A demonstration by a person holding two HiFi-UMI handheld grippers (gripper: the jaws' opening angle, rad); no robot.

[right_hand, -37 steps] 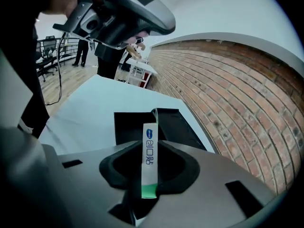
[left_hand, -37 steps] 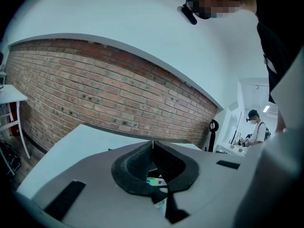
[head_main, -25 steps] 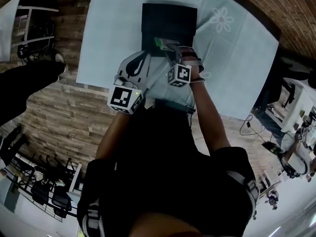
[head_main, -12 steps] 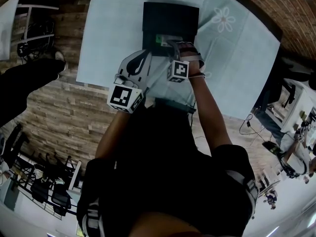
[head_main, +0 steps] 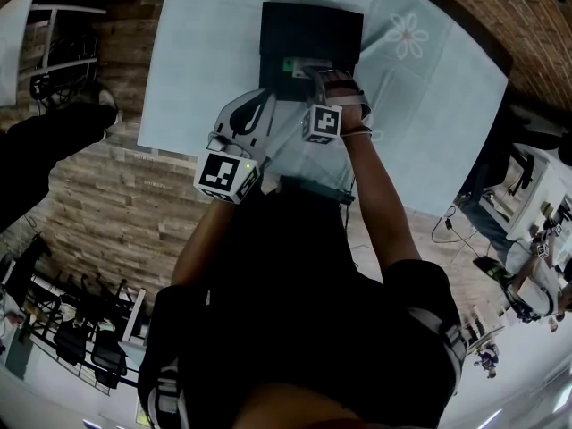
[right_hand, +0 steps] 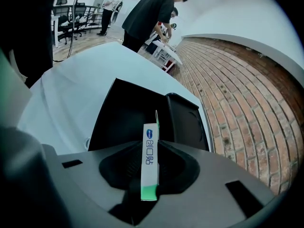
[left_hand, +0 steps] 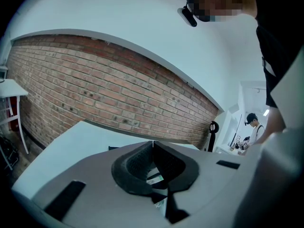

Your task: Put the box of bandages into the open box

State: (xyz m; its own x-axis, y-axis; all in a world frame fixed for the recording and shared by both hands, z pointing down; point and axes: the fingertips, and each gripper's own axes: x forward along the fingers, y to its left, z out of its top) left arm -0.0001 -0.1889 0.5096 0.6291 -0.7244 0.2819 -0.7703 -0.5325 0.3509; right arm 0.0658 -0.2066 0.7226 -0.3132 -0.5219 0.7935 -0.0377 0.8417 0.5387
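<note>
The box of bandages (right_hand: 150, 163) is slim, white with a green end, and stands edge-on between the jaws of my right gripper (right_hand: 152, 145), which is shut on it. In the head view the box of bandages (head_main: 296, 64) hangs over the near edge of the black open box (head_main: 310, 34), with the right gripper (head_main: 313, 77) just behind it. The black open box (right_hand: 128, 115) lies straight ahead, dark inside, its lid (right_hand: 187, 120) folded back to the right. My left gripper (head_main: 255, 114) hovers to the near left of the box; its jaws (left_hand: 153, 145) meet at the tips with nothing held.
A pale blue cloth (head_main: 214, 52) with a flower print (head_main: 408, 35) covers the table. The table's near edge meets a wooden floor (head_main: 116, 213). A brick wall (right_hand: 247, 108) runs behind. People stand at desks (right_hand: 161, 27) far off.
My right gripper has carried the box of bandages a little farther forward, over the black box's near edge. The left gripper has stayed in place.
</note>
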